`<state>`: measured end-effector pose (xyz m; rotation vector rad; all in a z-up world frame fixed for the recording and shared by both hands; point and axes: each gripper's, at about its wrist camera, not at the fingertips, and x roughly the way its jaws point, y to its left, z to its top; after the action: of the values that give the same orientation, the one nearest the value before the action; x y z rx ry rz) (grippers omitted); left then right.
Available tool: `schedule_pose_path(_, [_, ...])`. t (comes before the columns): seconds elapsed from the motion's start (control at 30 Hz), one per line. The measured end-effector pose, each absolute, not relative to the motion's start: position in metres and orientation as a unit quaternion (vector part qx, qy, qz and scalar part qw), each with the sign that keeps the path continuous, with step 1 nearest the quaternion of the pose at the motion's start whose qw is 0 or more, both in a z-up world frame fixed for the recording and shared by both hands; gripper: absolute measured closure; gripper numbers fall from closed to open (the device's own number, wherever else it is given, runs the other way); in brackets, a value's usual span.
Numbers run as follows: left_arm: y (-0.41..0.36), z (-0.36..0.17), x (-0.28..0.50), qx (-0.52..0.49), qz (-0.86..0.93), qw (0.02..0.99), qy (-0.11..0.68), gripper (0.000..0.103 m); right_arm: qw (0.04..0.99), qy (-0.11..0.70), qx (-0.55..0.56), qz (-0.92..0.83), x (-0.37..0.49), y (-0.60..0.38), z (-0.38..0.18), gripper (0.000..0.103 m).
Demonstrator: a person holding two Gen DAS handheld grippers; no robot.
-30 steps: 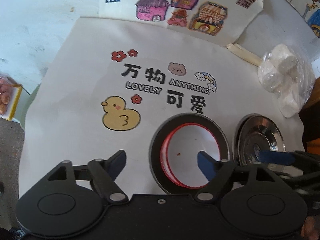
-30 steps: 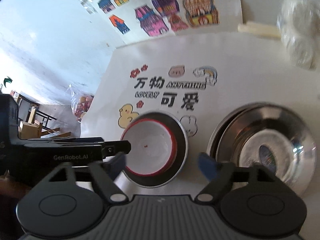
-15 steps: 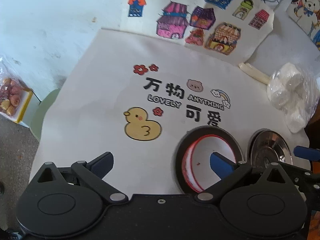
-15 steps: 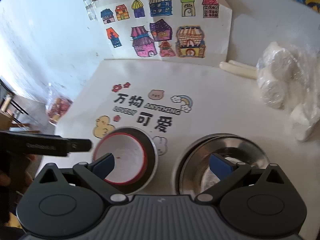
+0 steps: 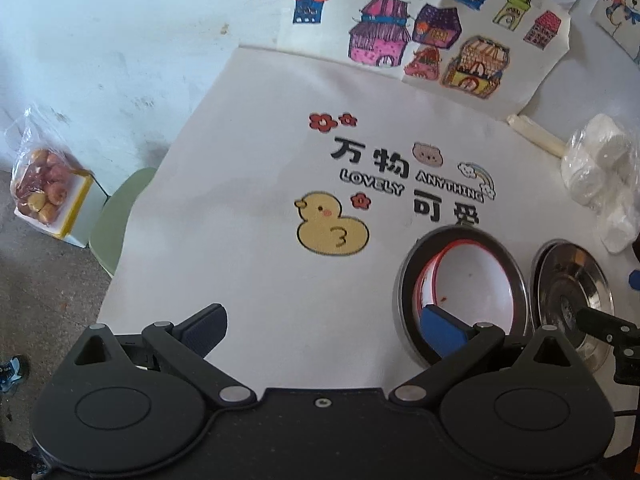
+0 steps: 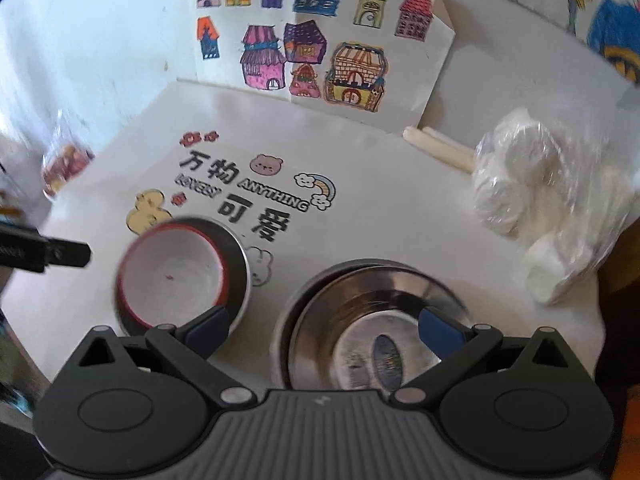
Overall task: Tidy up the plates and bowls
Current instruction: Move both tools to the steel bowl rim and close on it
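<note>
A white bowl with a red rim (image 5: 476, 280) (image 6: 172, 276) sits inside a steel bowl (image 5: 404, 300) (image 6: 240, 276) on the printed white cloth. To its right stand stacked steel bowls (image 5: 568, 292) (image 6: 376, 312). My left gripper (image 5: 324, 328) is open, held above the cloth with nothing between its fingers; its right fingertip (image 5: 436, 324) overlaps the red-rimmed bowl in the picture. My right gripper (image 6: 324, 328) is open above the steel stack, gripping nothing. Part of the right gripper shows at the left wrist view's right edge, and the left gripper's fingertip (image 6: 64, 254) shows at the left of the right wrist view.
A plastic bag of white rounds (image 5: 600, 172) (image 6: 532, 188) lies at the right, with pale sticks (image 5: 536, 136) (image 6: 440, 148) behind it. Coloured house drawings (image 5: 424, 36) (image 6: 316, 52) lean on the wall. Left of the table stand a green chair (image 5: 116, 220) and bagged fruit (image 5: 44, 188).
Both grippers' jaws opened wider. The left gripper drew back and left, so the bowls now sit further right in its view. The right gripper rolled and tilted, levelling its view of the bowls.
</note>
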<state>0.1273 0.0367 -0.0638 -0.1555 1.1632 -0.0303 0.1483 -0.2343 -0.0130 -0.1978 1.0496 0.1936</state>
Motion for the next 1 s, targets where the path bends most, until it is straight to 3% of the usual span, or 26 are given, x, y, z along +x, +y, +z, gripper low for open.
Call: schedule_pose_path(1.0, [0.007,-0.093,0.142,-0.006,-0.011,0.808,0.589,0.001,0.836,0.508,-0.147,0.147,0.173,-0.229,-0.037,0.0])
